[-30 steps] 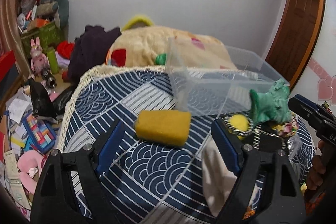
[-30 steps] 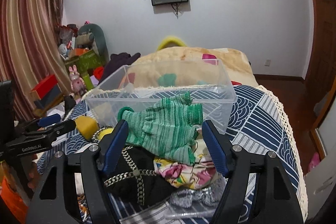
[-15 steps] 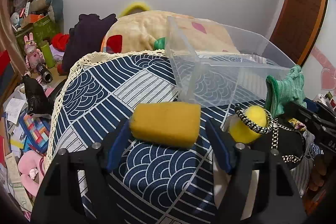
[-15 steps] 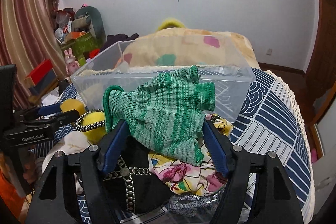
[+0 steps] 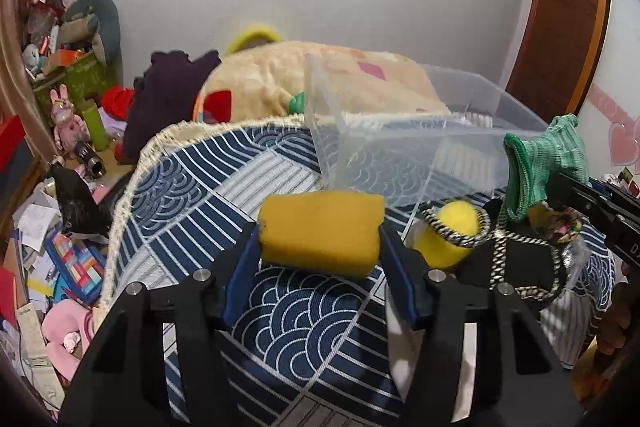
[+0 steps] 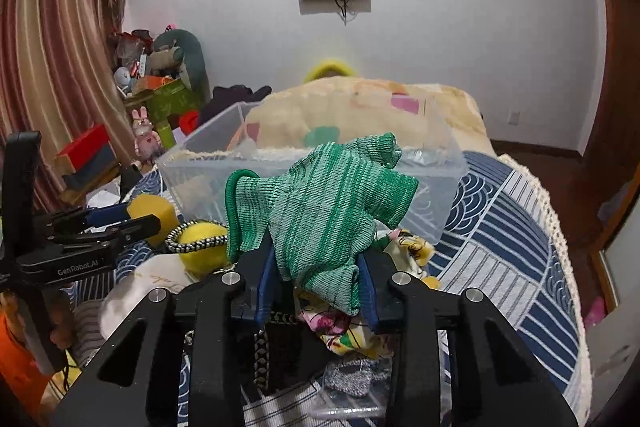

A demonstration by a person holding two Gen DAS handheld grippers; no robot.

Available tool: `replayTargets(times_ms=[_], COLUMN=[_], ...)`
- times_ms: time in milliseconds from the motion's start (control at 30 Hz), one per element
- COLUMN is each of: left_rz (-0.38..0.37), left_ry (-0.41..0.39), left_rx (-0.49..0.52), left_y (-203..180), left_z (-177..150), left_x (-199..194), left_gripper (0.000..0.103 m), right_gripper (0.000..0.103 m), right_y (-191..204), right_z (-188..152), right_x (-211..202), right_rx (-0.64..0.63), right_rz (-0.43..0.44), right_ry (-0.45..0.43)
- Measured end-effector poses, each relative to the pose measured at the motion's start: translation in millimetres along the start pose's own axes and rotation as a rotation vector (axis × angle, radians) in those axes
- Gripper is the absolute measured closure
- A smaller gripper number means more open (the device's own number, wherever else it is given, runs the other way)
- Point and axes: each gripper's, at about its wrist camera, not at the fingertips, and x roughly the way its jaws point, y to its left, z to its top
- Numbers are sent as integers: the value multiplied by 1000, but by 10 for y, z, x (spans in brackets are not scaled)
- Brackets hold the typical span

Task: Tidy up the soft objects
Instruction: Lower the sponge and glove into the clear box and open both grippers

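Looking along the left claw, its two blue-padded fingers are closed against the ends of a yellow rectangular foam sponge, which sits between them above the navy wave-patterned cloth with a cream fringe covering the counter. Beyond the sponge, toward the far right part of the counter, stands a clear plastic storage bin, its near corner just behind the sponge. Right of the sponge lies a yellow ball wrapped in black-and-white braided cord, resting beside the bin's front wall. Farther right, a green striped knitted glove is held up by the right claw, level with the bin's rim.

Seen from the right wrist, the right claw is narrowed onto the green striped knitted glove, its blue pads pinching the lower part of the fabric while the rest bunches upward in front of the clear plastic storage bin. Under the glove lies a heap of floral cloth and dark fabric near the counter's front edge. At left, the left claw holds the yellow sponge, with the corded yellow ball just beside it.
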Motion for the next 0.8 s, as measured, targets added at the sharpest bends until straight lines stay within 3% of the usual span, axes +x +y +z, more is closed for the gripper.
replayTargets(times_ms=[400, 800], left_rz=[-26, -57], left_ry=[-206, -271], left_rx=[20, 5], left_y=[-162, -316], left_z=[297, 646], left_x=[-710, -707], left_gripper=[44, 44], right_gripper=[71, 71], right_y=[-65, -108], right_z=[182, 494], right_x=[-340, -317], right_rx=[9, -16], right_rz=[10, -1], right_ry=[-117, -166])
